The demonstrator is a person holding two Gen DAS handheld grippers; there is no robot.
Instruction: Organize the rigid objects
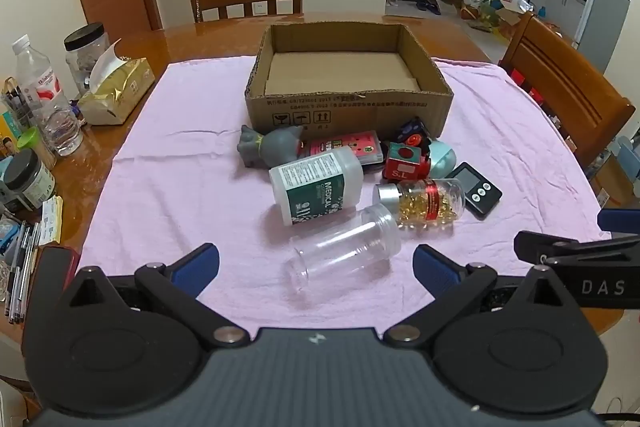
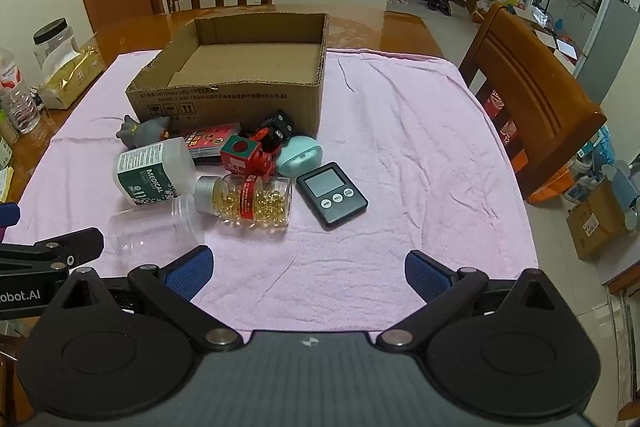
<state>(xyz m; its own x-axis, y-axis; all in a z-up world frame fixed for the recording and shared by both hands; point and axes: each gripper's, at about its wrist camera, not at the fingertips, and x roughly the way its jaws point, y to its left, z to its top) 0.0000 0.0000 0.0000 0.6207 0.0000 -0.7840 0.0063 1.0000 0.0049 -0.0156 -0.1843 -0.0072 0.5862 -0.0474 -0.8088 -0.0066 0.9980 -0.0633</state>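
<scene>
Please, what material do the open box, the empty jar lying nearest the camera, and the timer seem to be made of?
Box: brown corrugated cardboard, matte; its cut edges show the fluting.
Jar: clear, glossy, probably plastic; the cloth shows through.
Timer: dark, smooth casing, likely plastic, with a grey screen.

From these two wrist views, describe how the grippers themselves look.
Both look alike: left gripper and right gripper have black linkage arms with silver pivot pins, ribbed blue pads and a grey ribbed body. White lettering marks each one's side. No hand or sleeve shows.
</scene>
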